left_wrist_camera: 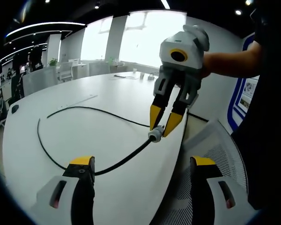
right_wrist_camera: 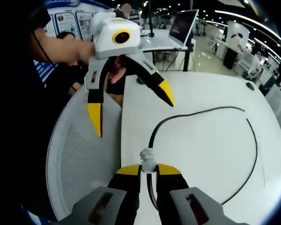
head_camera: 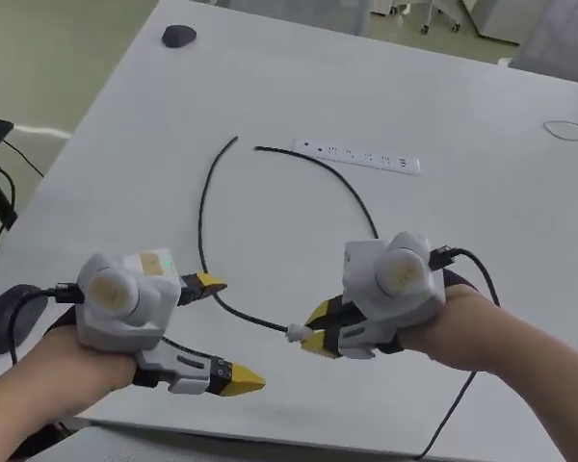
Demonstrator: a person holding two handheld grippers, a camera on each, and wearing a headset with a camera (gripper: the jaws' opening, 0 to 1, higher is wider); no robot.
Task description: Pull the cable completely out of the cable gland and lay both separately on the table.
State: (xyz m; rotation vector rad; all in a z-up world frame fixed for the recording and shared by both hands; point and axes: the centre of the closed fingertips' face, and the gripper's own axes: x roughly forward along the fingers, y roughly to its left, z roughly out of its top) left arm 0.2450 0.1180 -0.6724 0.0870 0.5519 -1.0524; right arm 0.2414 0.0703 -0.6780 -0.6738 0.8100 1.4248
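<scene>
A small white cable gland (head_camera: 297, 333) sits on a long black cable (head_camera: 202, 214) near the table's front edge. My right gripper (head_camera: 314, 331) is shut on the gland (right_wrist_camera: 148, 161). From the gland one stretch of cable (right_wrist_camera: 196, 114) runs forward over the table; another stretch passes back between the jaws and curves round to the right. My left gripper (head_camera: 226, 332) is open just left of the gland, its jaws either side of the cable (left_wrist_camera: 124, 161) without touching it. In the left gripper view the right gripper (left_wrist_camera: 163, 126) pinches the gland (left_wrist_camera: 155, 136).
The grey table (head_camera: 270, 87) carries a white power strip (head_camera: 356, 156) beyond the cable loop and a dark round object (head_camera: 178, 36) at the far left corner. A thin white wire (head_camera: 568, 130) lies far right. A mesh chair (right_wrist_camera: 79, 154) stands under the front edge.
</scene>
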